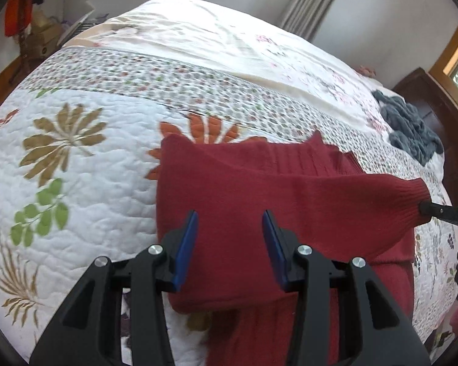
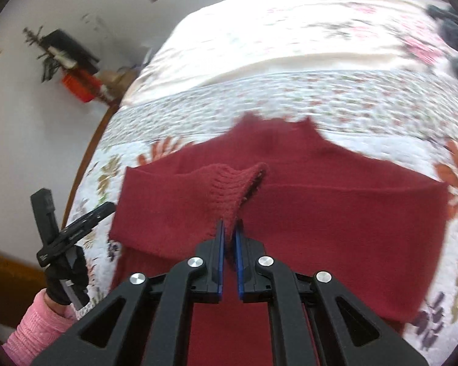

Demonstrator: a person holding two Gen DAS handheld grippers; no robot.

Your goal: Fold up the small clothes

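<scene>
Nearest us, our right claw (image 2: 229, 228) pinches the ribbed cuff (image 2: 229, 183) of the red sweater (image 2: 320, 213), while our left claw (image 1: 229, 222) hovers wide apart above it. We see the sweater lying on the quilted bed (image 1: 91, 167), collar pointing far, its long axis running near to far; its hem is cut off below.

Below my jaws: bed (image 1: 85, 164) under white quilt with leaf and flower prints. Red sweater (image 1: 247, 189) spread flat on quilt, partly folded. Grey crumpled garment (image 1: 409, 125) lies well apart, near bed's far edge.
</scene>
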